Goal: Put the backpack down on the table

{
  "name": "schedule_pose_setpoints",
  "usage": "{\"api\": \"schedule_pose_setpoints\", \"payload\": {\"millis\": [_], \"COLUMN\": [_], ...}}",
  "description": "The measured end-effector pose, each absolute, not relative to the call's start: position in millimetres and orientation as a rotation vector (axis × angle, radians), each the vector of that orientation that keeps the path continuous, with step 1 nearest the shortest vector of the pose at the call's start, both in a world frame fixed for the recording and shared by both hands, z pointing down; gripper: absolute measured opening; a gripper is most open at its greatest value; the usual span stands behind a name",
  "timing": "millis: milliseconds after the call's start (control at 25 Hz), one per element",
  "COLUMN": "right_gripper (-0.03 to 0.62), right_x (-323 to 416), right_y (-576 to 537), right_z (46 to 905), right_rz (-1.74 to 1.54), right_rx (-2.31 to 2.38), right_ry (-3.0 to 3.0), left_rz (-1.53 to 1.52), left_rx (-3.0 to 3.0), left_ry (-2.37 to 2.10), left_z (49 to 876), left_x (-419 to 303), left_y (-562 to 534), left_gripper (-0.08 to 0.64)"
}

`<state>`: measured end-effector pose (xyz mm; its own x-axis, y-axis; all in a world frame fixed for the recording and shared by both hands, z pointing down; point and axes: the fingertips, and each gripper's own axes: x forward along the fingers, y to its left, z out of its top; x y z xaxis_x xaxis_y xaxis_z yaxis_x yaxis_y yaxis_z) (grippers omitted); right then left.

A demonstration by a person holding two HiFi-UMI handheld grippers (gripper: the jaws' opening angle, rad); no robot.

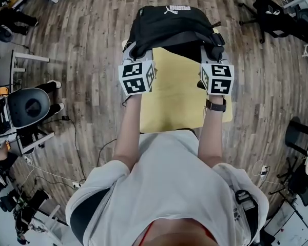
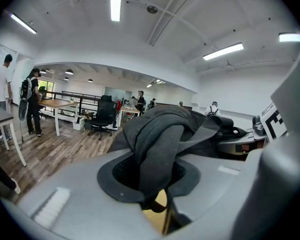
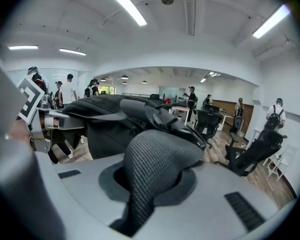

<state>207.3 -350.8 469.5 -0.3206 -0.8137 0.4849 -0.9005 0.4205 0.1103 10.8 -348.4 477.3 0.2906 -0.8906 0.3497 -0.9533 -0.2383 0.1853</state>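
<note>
A black backpack with a white logo hangs over the far end of the small yellow table. My left gripper is shut on its left shoulder strap, which fills the space between the jaws in the left gripper view. My right gripper is shut on the right padded strap, a ribbed black band bulging between the jaws in the right gripper view. The bag's body rises just beyond both grippers. Whether its base touches the tabletop is hidden.
Wood floor surrounds the table. A grey office chair and cables lie to the left, black chairs at the far right. In the gripper views, people, desks and chairs stand in the room behind.
</note>
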Motion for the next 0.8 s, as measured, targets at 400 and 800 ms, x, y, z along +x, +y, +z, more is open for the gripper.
{"api": "schedule_pose_setpoints", "payload": {"millis": [400, 800], "right_gripper": [0.038, 0.038], "right_x": [201, 186], "right_y": [-378, -390], "right_z": [521, 583], "right_rz": [0.294, 0.339], "right_rx": [1.315, 1.198], "right_ry": [-2.216, -2.194], "left_rz": [0.325, 0.399], "left_rx": [2.08, 1.973], "left_ry": [-1.714, -1.725], "left_z": [531, 591], "left_x": [5, -7], "left_y": [-354, -352], "left_gripper": [0.072, 0.072]}}
